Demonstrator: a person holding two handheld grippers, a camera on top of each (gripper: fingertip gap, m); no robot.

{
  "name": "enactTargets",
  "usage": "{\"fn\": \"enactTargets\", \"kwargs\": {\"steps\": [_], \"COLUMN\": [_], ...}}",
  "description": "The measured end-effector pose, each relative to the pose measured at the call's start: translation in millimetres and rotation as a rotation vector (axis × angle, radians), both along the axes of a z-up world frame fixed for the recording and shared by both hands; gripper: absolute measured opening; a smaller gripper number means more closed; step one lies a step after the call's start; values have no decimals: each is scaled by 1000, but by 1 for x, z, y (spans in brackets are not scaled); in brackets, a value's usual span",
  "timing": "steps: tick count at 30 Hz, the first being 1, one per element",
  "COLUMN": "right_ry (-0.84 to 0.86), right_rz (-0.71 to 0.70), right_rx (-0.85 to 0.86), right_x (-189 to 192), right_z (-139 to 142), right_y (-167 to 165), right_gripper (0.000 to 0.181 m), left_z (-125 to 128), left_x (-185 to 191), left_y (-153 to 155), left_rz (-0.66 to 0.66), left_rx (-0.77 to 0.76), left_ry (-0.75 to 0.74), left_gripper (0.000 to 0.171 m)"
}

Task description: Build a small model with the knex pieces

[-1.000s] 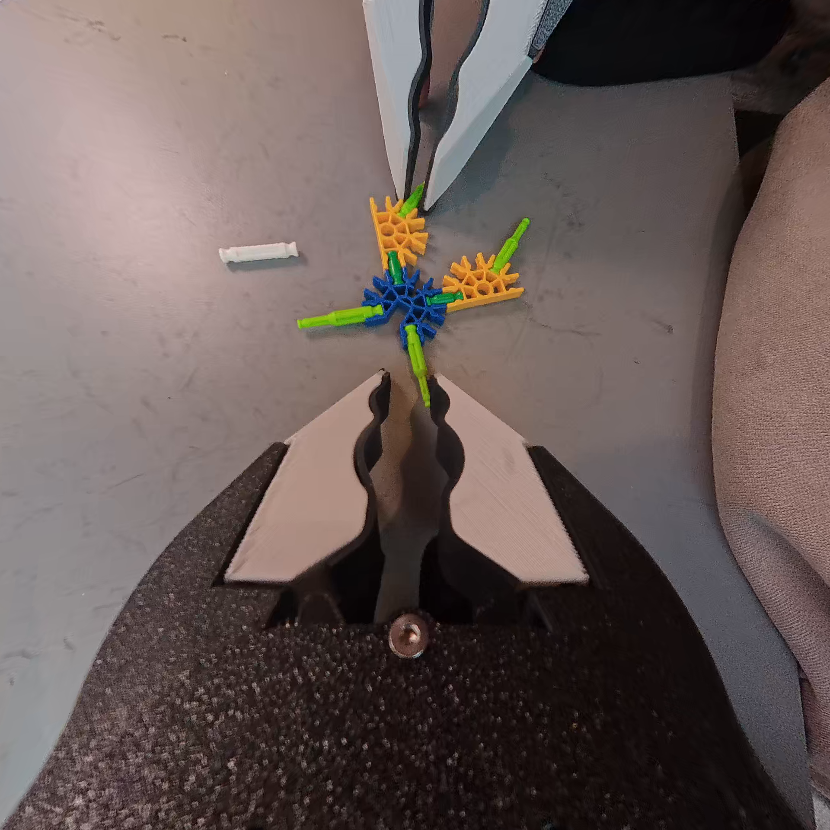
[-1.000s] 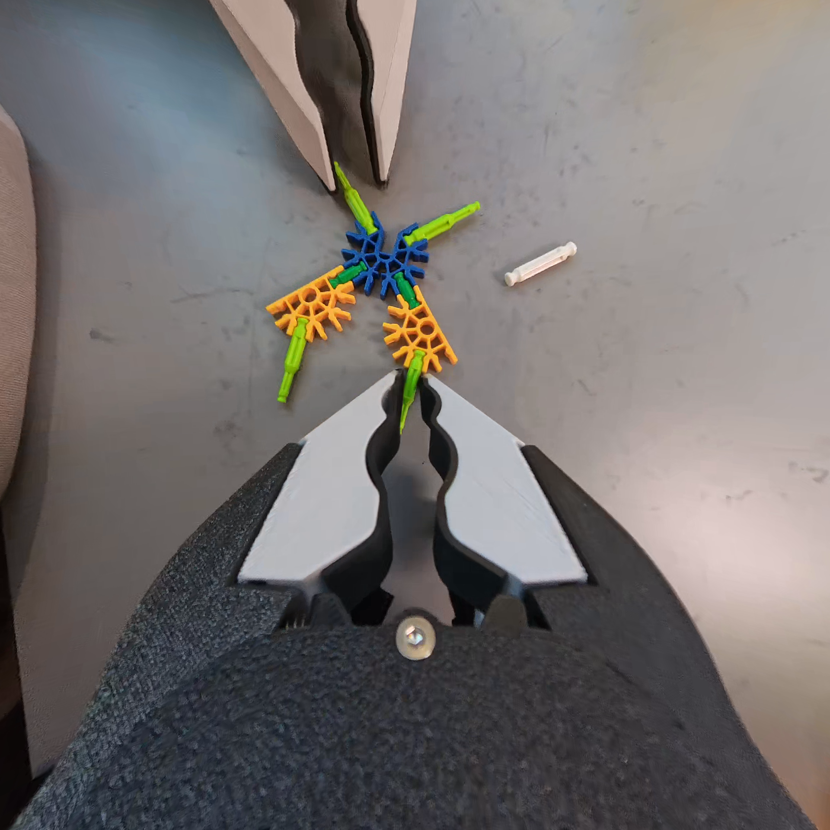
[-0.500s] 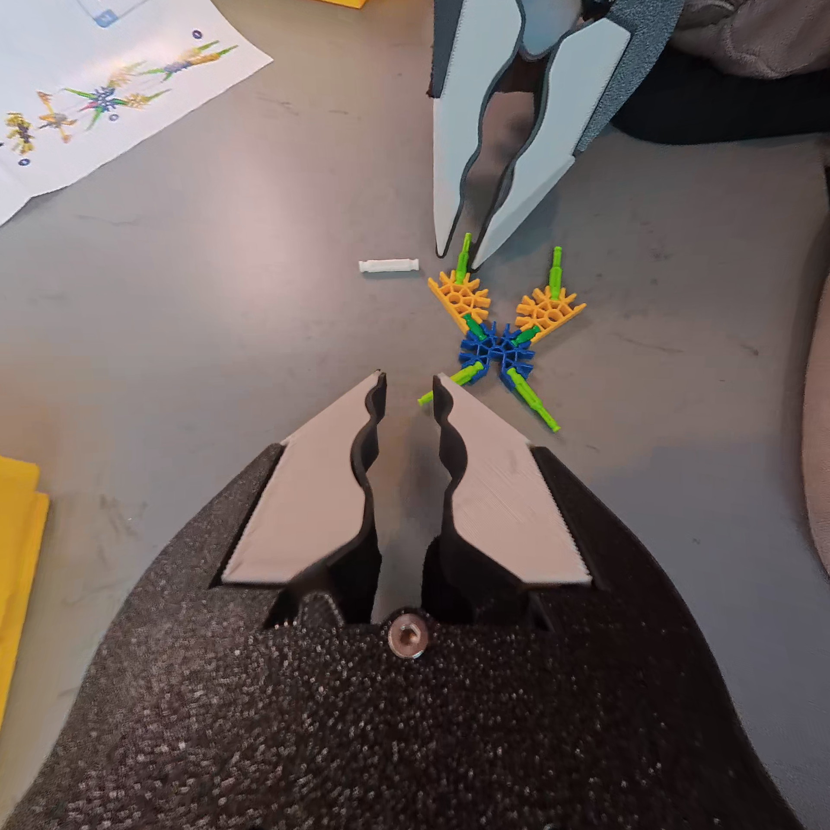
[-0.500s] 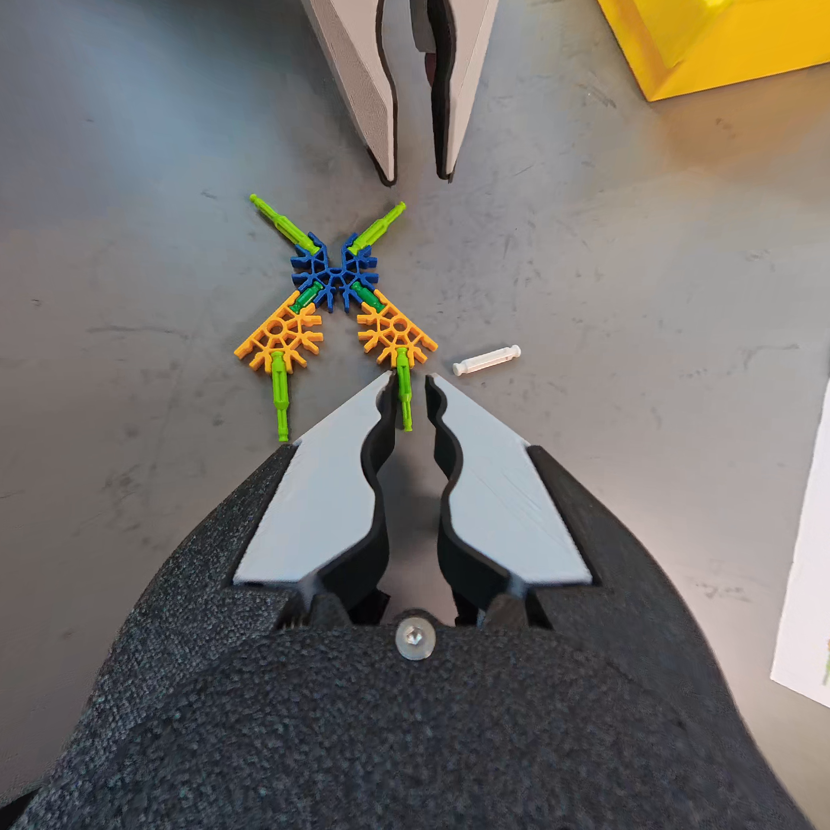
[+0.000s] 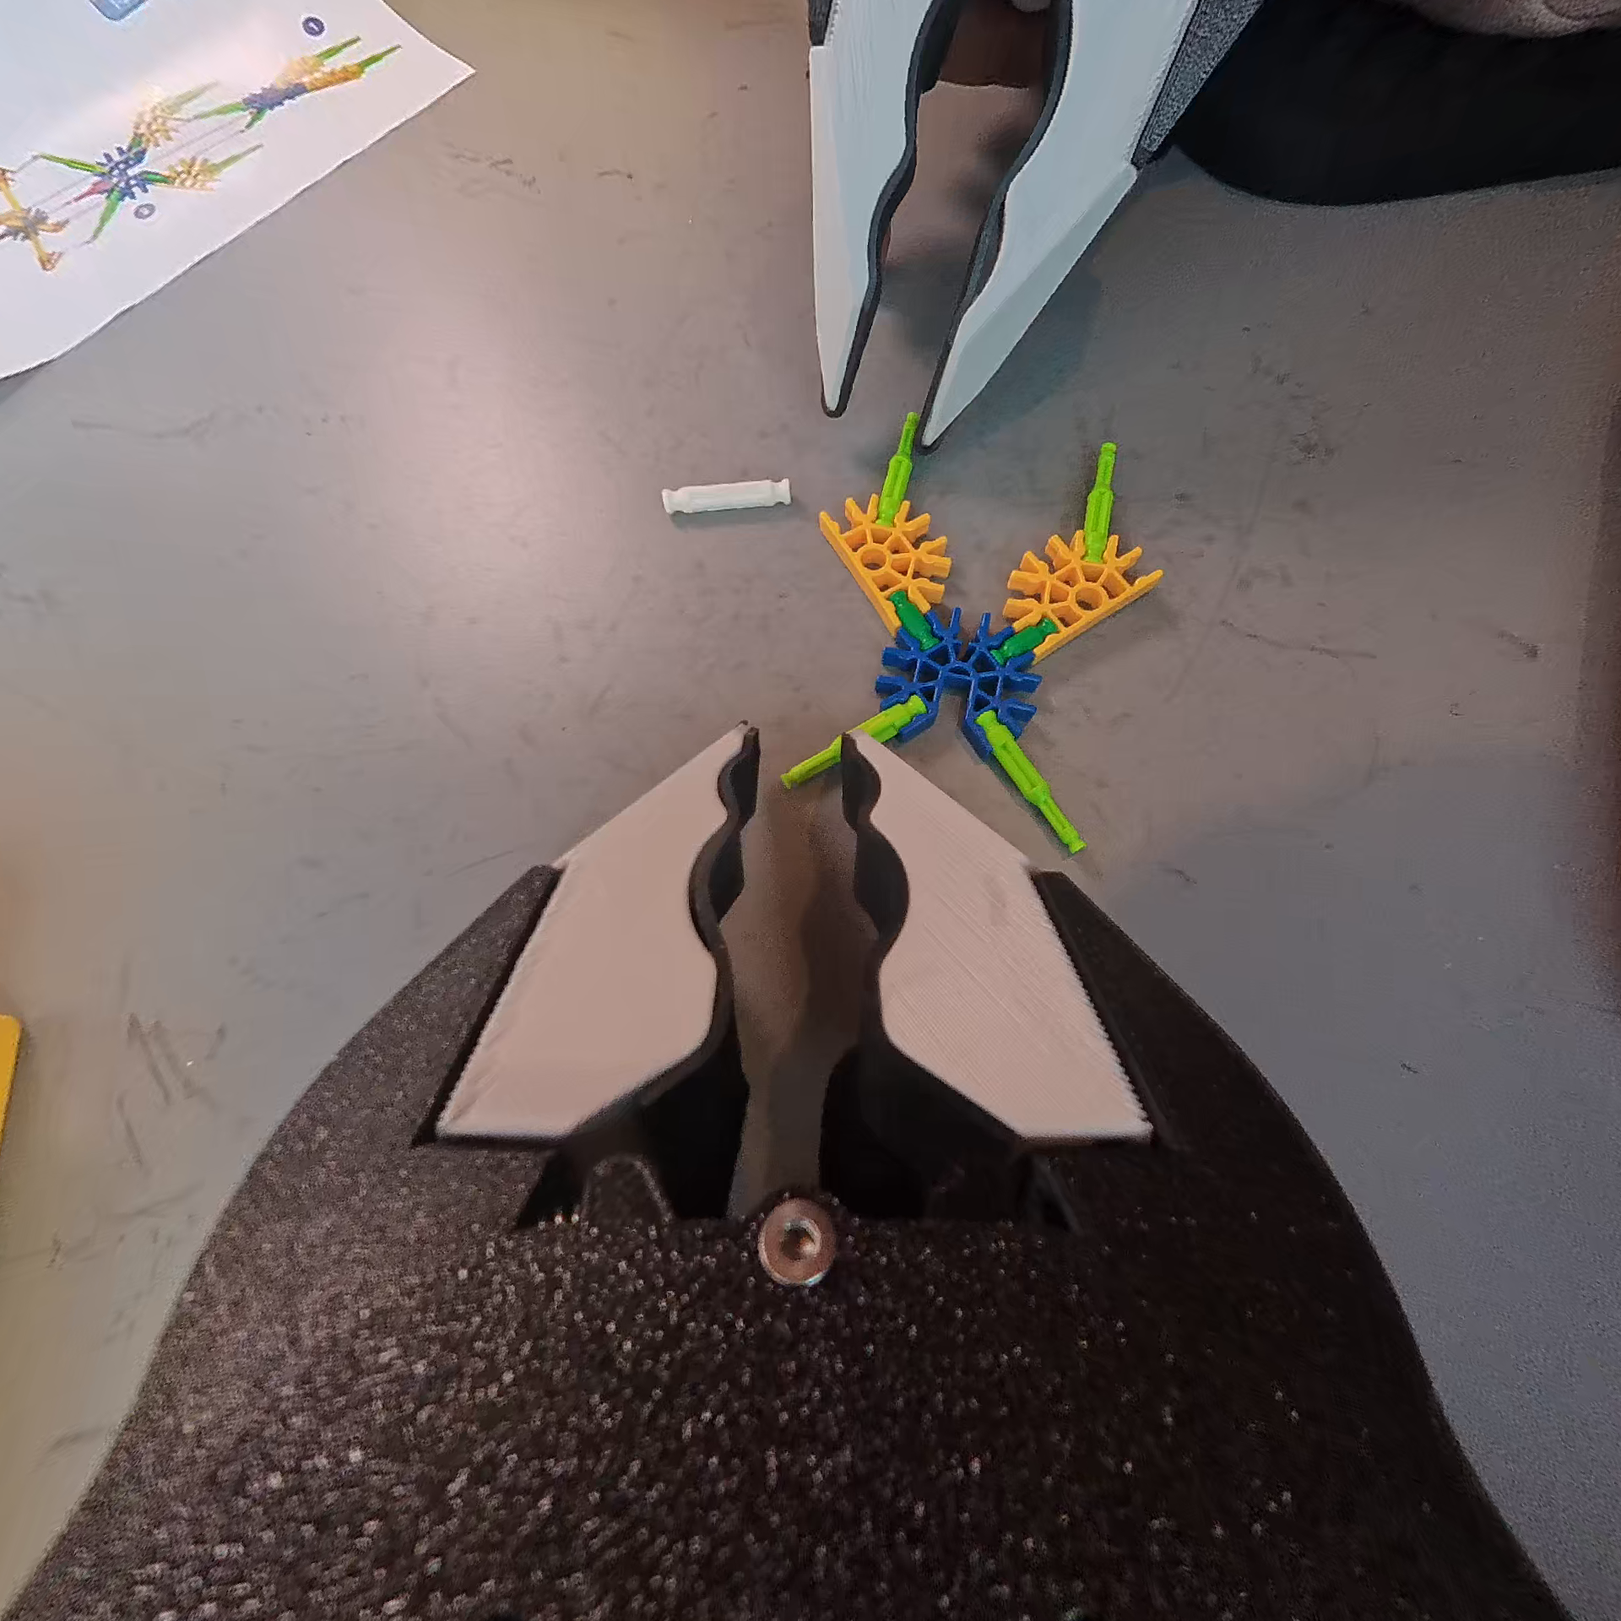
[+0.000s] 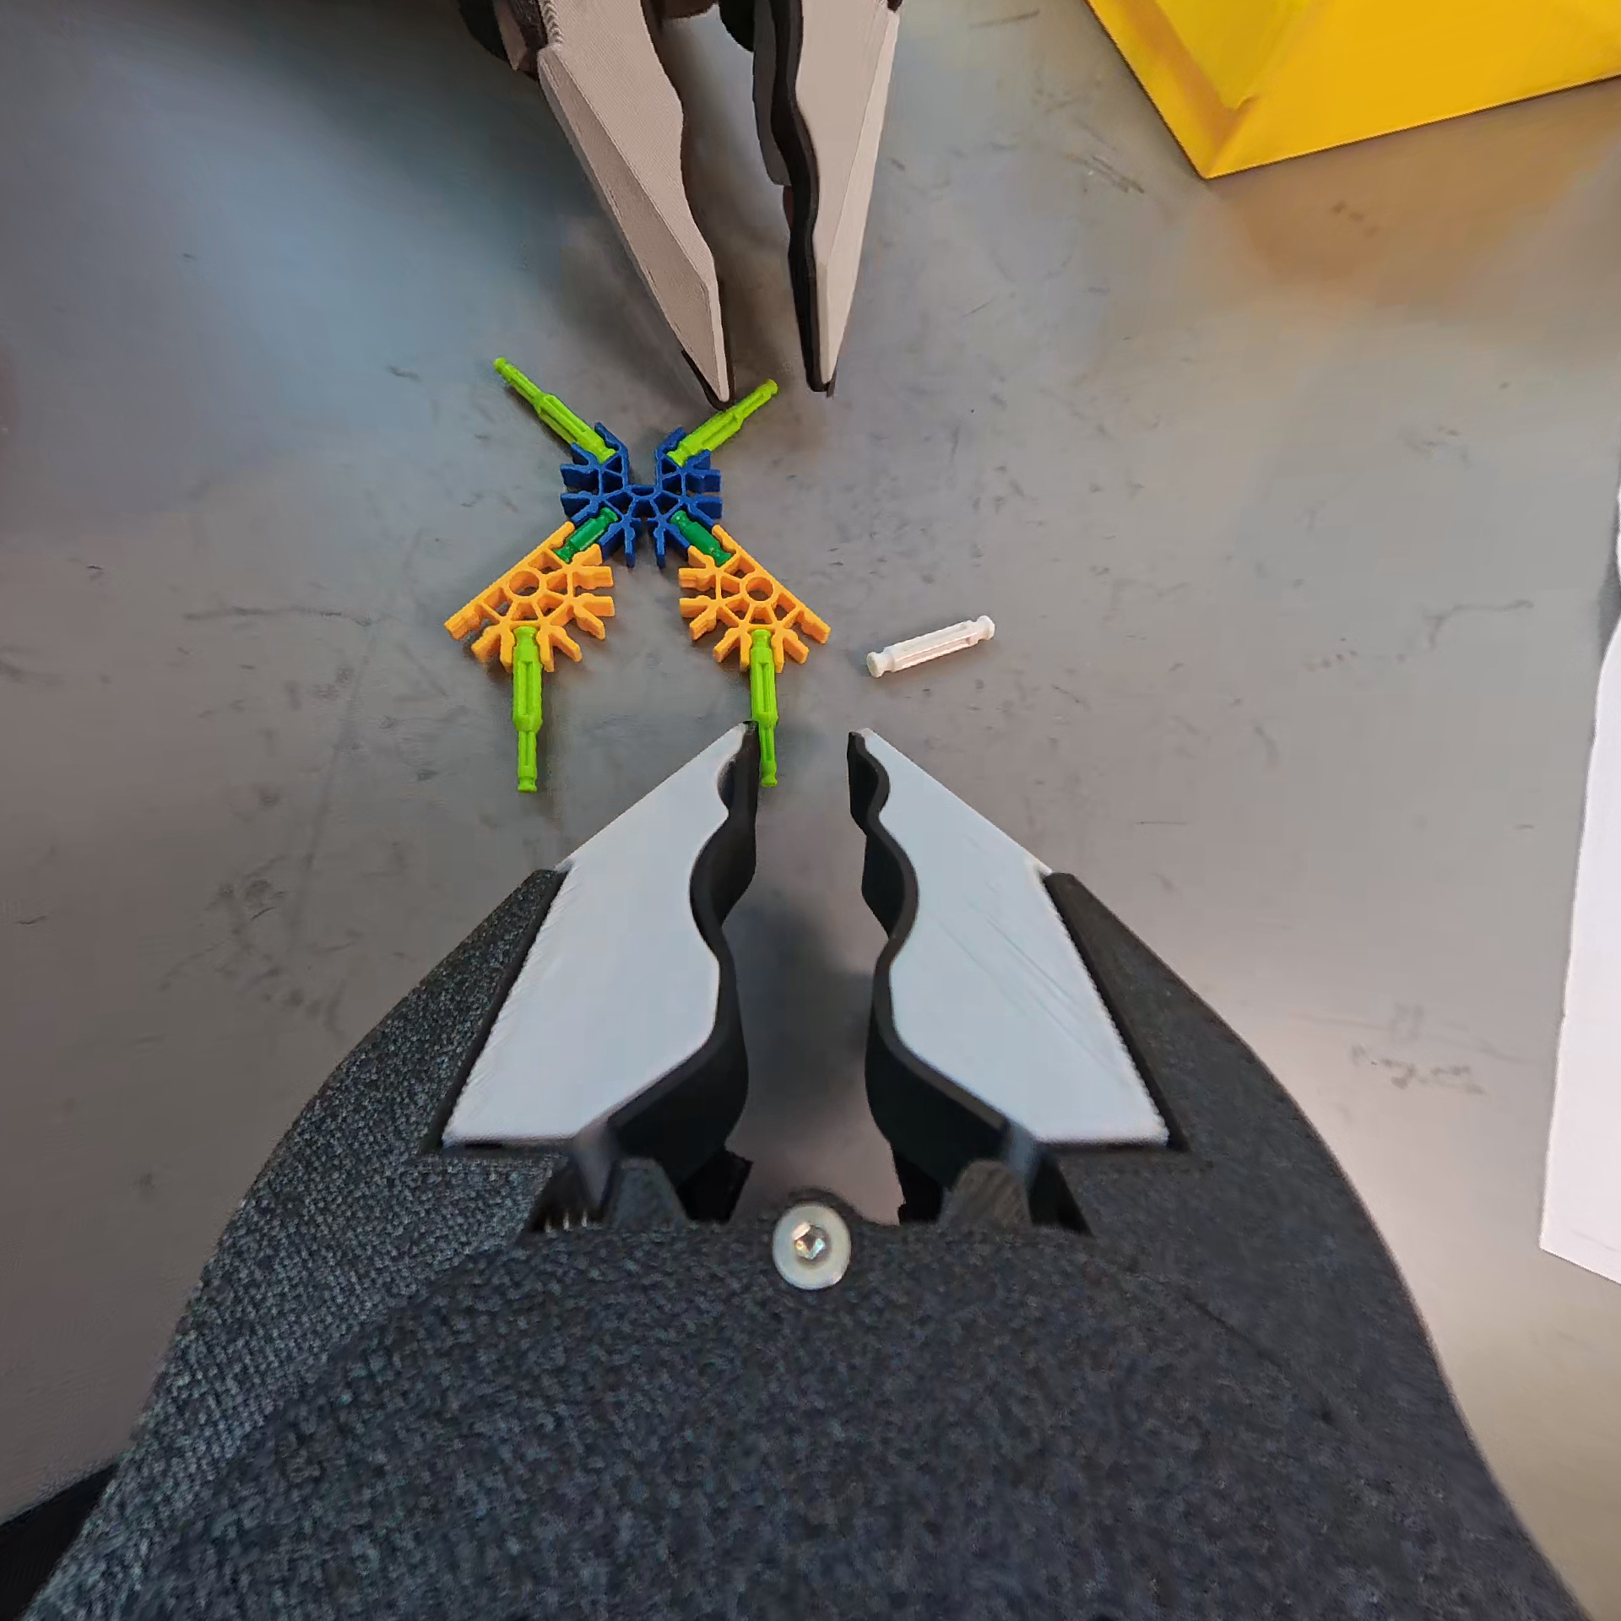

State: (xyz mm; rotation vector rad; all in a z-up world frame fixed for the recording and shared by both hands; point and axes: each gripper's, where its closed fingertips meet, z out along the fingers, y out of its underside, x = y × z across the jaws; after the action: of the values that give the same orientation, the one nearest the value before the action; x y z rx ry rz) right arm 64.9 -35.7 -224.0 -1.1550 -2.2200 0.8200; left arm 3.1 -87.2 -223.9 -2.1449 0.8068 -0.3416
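A flat toy assembly lies on the grey table: a blue connector [image 5: 960,671] joined by short green rods to two orange connectors [image 5: 890,553] [image 5: 1079,583], with lime rods sticking outward. My left gripper [image 5: 798,735] is open and holds nothing. One lime rod tip [image 5: 803,770] lies between its fingertips. My right gripper [image 6: 800,735] is open, with a lime rod [image 6: 765,702] beside its left fingertip. In the right wrist view the blue connector [image 6: 640,500] is ahead and the left gripper [image 6: 767,392] is beyond it. A loose white rod [image 5: 726,498] [image 6: 930,645] lies beside the assembly.
A printed instruction sheet [image 5: 175,158] lies at the far left of the left wrist view and shows at the right edge [image 6: 1588,965] of the right wrist view. A yellow box [image 6: 1360,70] stands at the right view's top right. Dark fabric [image 5: 1403,114] lies behind the right gripper [image 5: 881,425]. My hands' fingertips stand some 9 centimeters from each other.
Both grippers have opened wider and let go of the lime rods they were closed around. The assembly has turned and now rests on the table. Both grippers have drawn back slightly.
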Motion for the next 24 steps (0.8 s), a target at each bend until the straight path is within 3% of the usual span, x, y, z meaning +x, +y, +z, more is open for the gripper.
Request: {"fn": "enactTargets", "kwargs": {"steps": [5, 12, 18, 24], "right_ry": [36, 163, 145, 137], "right_rz": [-22, -176, -204, -274], "right_rx": [-16, -17, -27, -33], "right_x": [-3, -14, -15, -16], "right_z": [6, 26, 21, 20], "right_y": [3, 35, 39, 49], "right_gripper": [18, 18, 22, 34], "left_z": [-1, 4, 12, 37], "left_x": [2, -5, -26, -54], "left_y": [-2, -3, 11, 31], "left_rz": [-13, -1, 113, 295], "left_rx": [-3, -2, 49, 211], "left_ry": [15, 13, 5, -37], "left_gripper": [0, 0, 30, 32]}}
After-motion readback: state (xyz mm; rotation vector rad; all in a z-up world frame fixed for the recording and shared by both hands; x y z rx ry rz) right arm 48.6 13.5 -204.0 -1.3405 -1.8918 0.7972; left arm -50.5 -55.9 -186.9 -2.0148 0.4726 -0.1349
